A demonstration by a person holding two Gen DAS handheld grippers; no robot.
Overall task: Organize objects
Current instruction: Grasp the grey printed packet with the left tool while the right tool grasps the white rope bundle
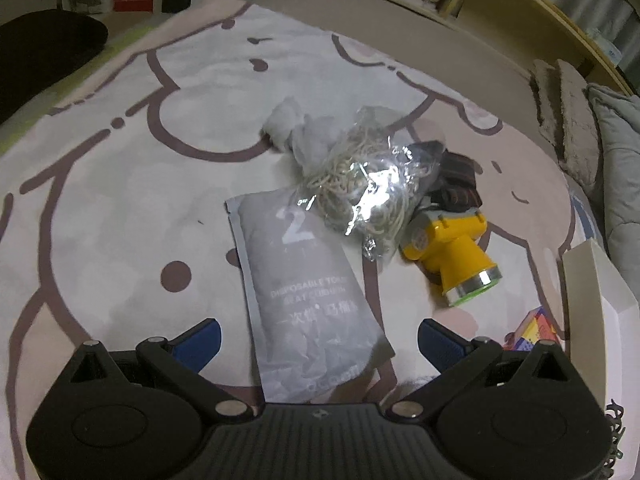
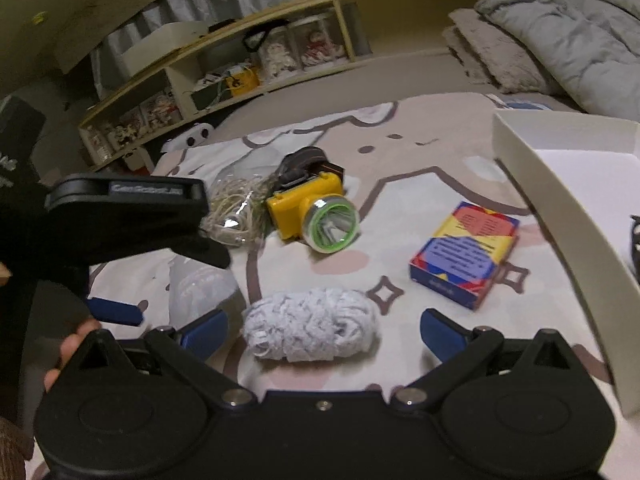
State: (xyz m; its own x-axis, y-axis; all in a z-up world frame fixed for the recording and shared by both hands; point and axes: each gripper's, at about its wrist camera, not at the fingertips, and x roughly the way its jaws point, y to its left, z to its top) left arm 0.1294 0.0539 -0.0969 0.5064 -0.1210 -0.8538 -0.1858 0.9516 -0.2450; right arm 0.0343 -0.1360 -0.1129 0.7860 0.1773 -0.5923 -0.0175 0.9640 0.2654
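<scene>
On the patterned bedspread lie a grey pouch (image 1: pixel 308 300) marked "2", a clear bag of string lights (image 1: pixel 368 184), a yellow headlamp (image 1: pixel 452 248) with a dark strap, and a white cloth (image 1: pixel 288 120). My left gripper (image 1: pixel 320 344) is open, its blue fingers either side of the pouch's near end. In the right wrist view a white yarn ball (image 2: pixel 312 326) lies between the open fingers of my right gripper (image 2: pixel 324 332). The headlamp (image 2: pixel 316 212), string lights (image 2: pixel 232 208) and a colourful card box (image 2: pixel 466 254) lie beyond it. The left gripper's body (image 2: pixel 128 208) shows at left.
A white open box (image 2: pixel 560 208) stands at the right; its wall also shows in the left wrist view (image 1: pixel 592 304). A low wooden shelf (image 2: pixel 240 64) with jars runs along the back. A grey quilt (image 2: pixel 568 20) and folded fuzzy cloths (image 1: pixel 568 120) lie at the far right.
</scene>
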